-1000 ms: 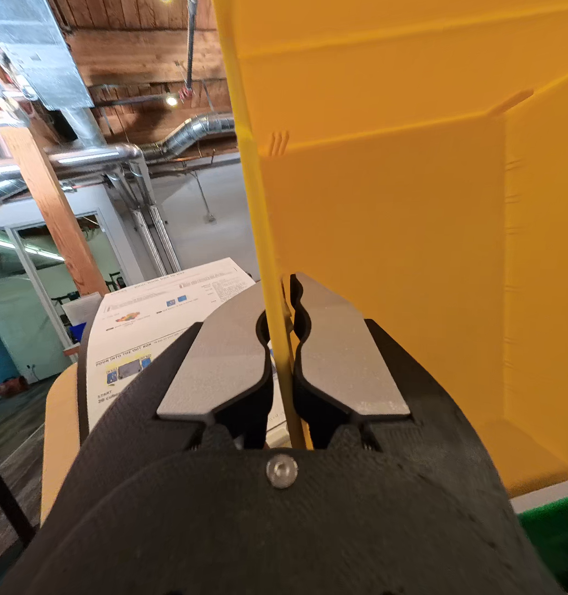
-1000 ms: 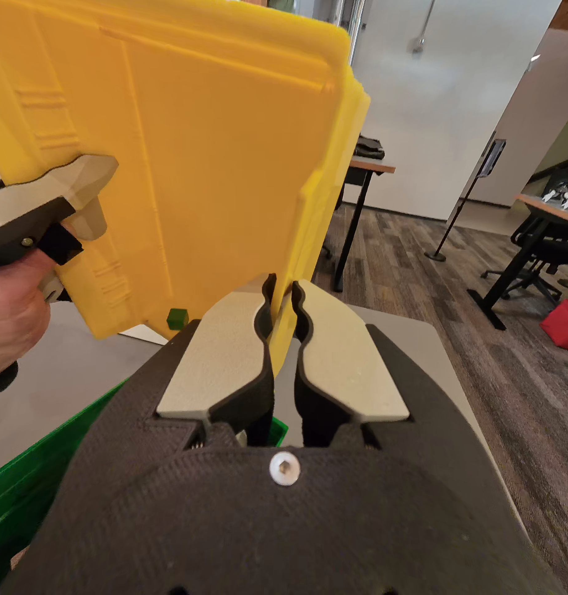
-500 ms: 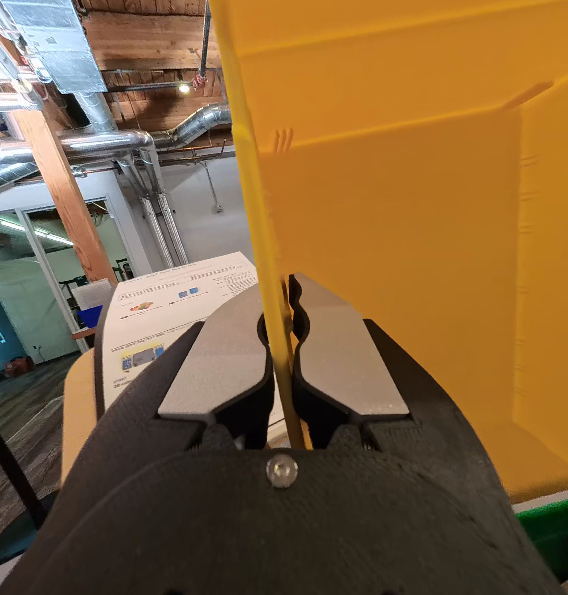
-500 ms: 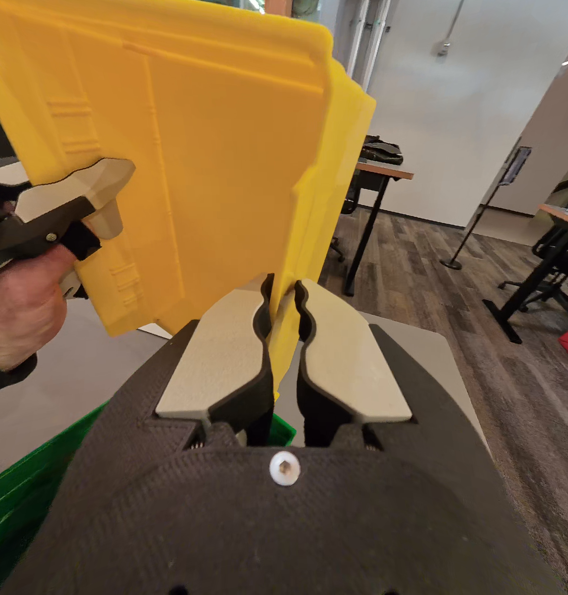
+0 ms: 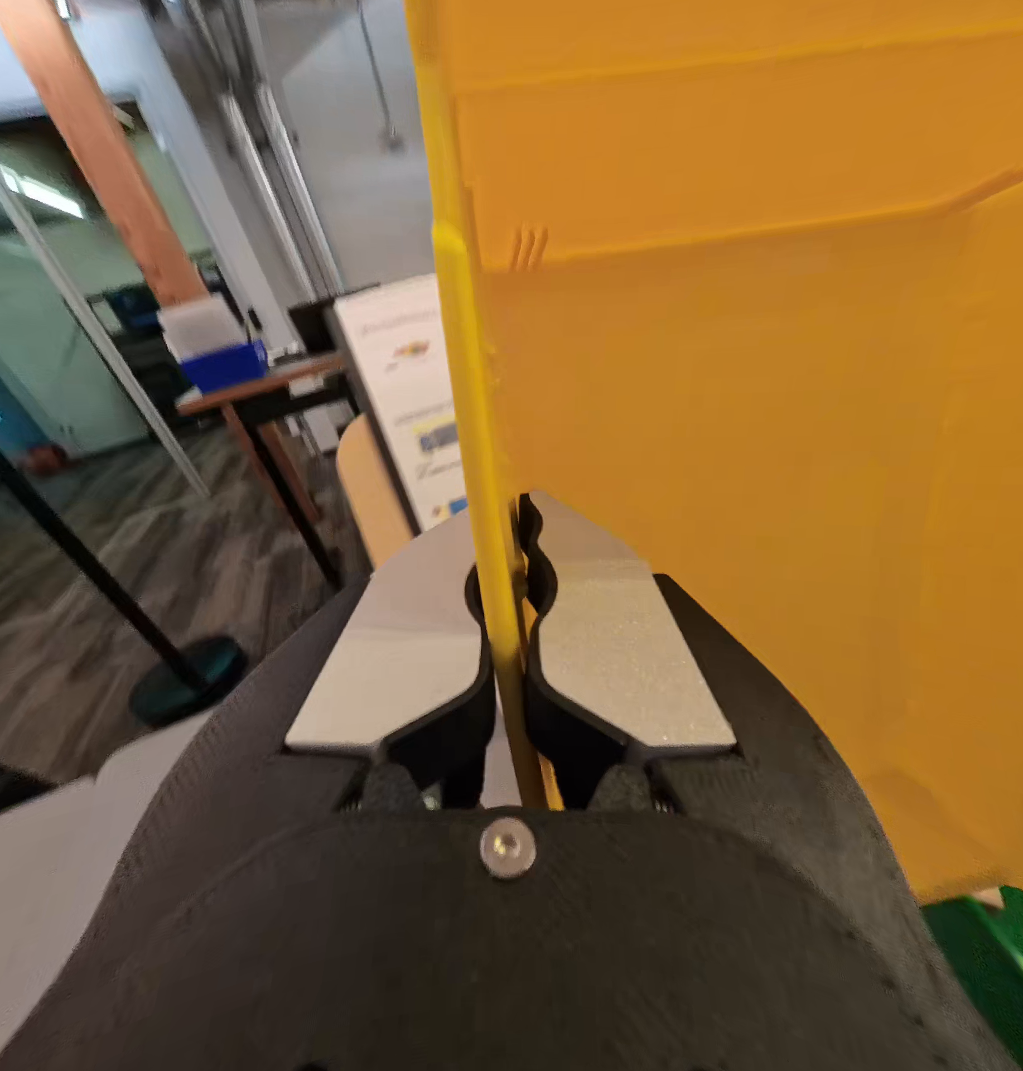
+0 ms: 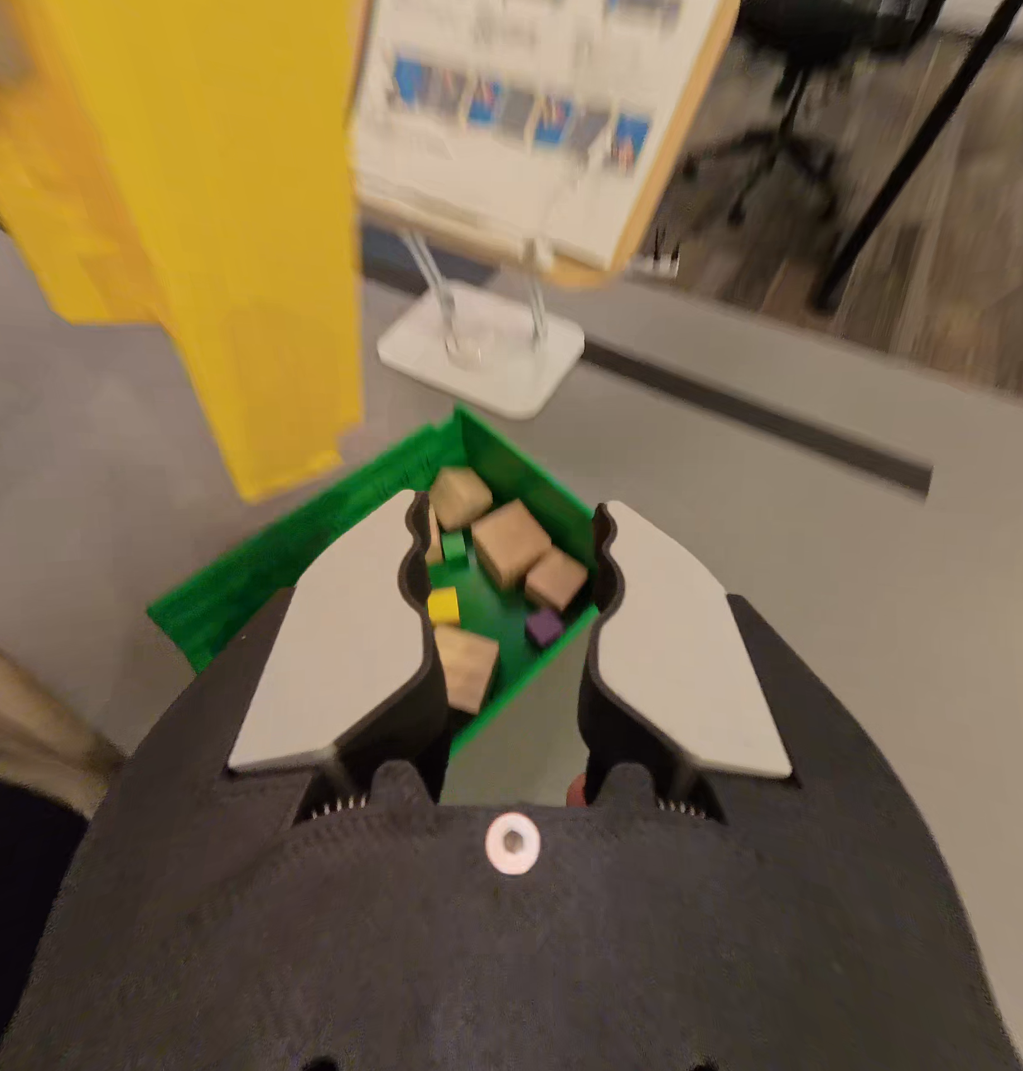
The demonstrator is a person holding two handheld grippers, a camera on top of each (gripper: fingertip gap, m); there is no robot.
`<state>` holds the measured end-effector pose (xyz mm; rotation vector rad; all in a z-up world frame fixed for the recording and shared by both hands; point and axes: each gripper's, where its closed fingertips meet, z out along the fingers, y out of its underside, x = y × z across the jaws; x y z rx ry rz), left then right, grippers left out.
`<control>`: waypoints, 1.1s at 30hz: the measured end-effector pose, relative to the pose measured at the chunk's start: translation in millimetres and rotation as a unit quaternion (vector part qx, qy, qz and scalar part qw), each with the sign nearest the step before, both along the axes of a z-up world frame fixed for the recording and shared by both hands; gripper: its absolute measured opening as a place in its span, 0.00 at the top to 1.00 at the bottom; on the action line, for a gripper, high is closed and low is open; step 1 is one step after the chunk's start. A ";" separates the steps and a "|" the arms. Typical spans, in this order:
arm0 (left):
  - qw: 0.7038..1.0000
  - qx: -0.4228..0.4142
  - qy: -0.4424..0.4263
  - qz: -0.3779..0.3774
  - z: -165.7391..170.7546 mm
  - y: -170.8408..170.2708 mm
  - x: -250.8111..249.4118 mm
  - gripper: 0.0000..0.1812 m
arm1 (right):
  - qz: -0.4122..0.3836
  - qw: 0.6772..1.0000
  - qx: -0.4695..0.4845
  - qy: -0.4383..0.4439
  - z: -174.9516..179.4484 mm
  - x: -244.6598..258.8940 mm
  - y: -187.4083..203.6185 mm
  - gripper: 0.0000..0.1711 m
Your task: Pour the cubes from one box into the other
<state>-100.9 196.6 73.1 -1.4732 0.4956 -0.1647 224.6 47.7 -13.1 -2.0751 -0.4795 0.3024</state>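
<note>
My left gripper (image 5: 500, 521) is shut on the thin side wall of the yellow box (image 5: 758, 405), which hangs tipped up in the air; its inside looks empty. My right gripper (image 6: 506, 510) is open and empty above the green box (image 6: 521, 472). The green box stands on the grey table and holds several cubes: tan wooden cubes (image 6: 509, 542), a yellow cube (image 6: 442, 605), a purple cube (image 6: 544, 627) and a small green cube (image 6: 454, 545). The yellow box (image 6: 208, 232) hangs up left of the green box in the blurred right wrist view. A corner of the green box (image 5: 996, 962) shows below the yellow box.
An instruction board (image 6: 526, 127) on a white stand (image 6: 480, 353) stands on the grey table (image 6: 787, 579) behind the green box; it also shows in the left wrist view (image 5: 405, 394). A black pole with a round base (image 5: 184, 678) and a wooden desk (image 5: 254, 394) stand on the floor.
My right gripper has let go of the yellow box, opened and swung down over the green box. My left gripper keeps its hold; its view has tilted down.
</note>
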 end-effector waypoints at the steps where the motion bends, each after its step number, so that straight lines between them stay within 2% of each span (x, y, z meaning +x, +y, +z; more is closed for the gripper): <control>1: 1.000 -0.018 -0.005 0.008 -8.2 0.1 -21.3 0.98 | -0.001 1.000 -0.029 -0.001 -22.6 5.4 -5.8 0.70; 5: 0.995 -0.083 0.003 0.056 -40.9 -8.9 -99.8 0.98 | -0.003 0.991 -0.137 0.007 -113.0 11.6 -31.4 0.65; 7: 0.990 -0.115 0.004 0.079 -58.1 -16.7 -133.1 0.98 | 0.003 0.985 -0.170 0.024 -142.0 4.2 -40.0 0.69; 9: 0.985 -0.141 -0.001 0.102 -76.0 -25.3 -162.6 0.98 | 0.012 0.976 -0.218 0.014 -171.7 -4.9 -48.8 0.67; 10: 0.980 -0.163 -0.006 0.111 -86.7 -29.7 -175.8 0.98 | 0.020 0.971 -0.239 0.015 -182.7 -11.2 -52.3 0.70; 12: 0.973 -0.194 -0.011 0.125 -105.8 -38.3 -198.6 0.97 | 0.022 0.968 -0.248 0.036 -186.7 -22.3 -52.3 0.77; 15: 0.969 -0.201 -0.011 0.145 -120.3 -51.4 -228.1 0.97 | 0.021 0.972 -0.234 0.020 -190.2 -32.9 -47.1 0.88; 19: 0.966 -0.198 -0.044 0.163 -120.0 -70.0 -261.6 0.97 | 0.035 0.973 -0.223 0.040 -190.1 -61.0 -29.5 0.86; 25: 0.961 -0.191 -0.086 0.179 -100.8 -87.8 -303.4 0.97 | 0.073 0.973 -0.218 0.018 -190.0 -118.1 3.7 0.88; 29: 0.966 -0.173 -0.087 0.173 -80.8 -99.9 -320.1 0.97 | 0.117 0.969 -0.216 0.007 -190.1 -176.7 23.4 0.88; 33: 0.969 -0.161 -0.127 0.139 -52.8 -114.4 -320.8 0.97 | 0.152 0.967 -0.206 0.010 -189.5 -247.4 42.0 0.89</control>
